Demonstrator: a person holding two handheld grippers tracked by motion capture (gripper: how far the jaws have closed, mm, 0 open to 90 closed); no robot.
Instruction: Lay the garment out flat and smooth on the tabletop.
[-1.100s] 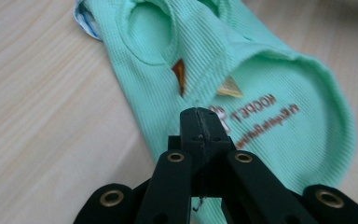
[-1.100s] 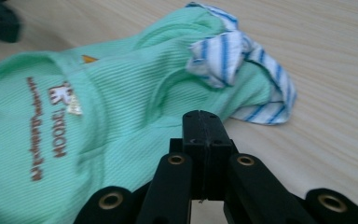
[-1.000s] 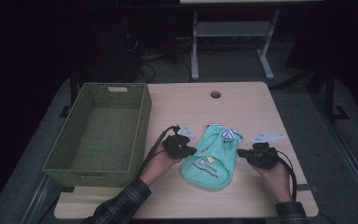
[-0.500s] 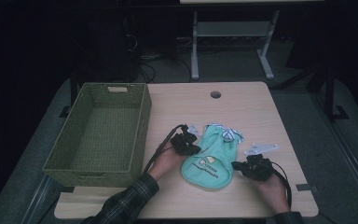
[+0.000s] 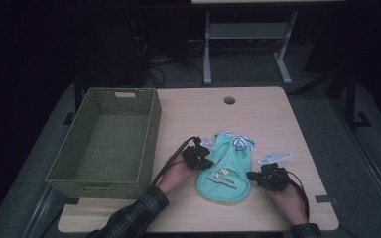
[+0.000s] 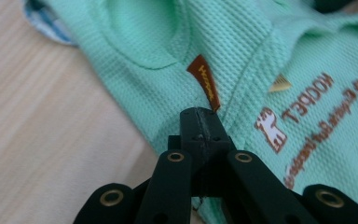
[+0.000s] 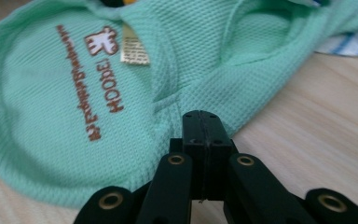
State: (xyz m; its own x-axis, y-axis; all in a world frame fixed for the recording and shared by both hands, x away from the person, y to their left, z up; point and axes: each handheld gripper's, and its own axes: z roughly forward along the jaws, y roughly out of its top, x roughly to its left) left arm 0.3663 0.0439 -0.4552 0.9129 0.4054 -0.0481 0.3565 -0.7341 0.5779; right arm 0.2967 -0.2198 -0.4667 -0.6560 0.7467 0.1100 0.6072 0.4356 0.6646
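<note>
2 grippers sit with jaws together: left gripper (image 5: 197, 157) pinching the green shirt (image 5: 225, 168) edge, right gripper (image 5: 267, 177) now drawn back from 1 second ago, tips at the hem; pinch there unclear. Folding looks imminent.

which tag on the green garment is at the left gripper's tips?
The orange side tag, just beyond the left gripper; the cream label lies near the brown print.

Lab: dark room, desk (image 5: 278, 106), floor cables (image 5: 163, 62).
</note>
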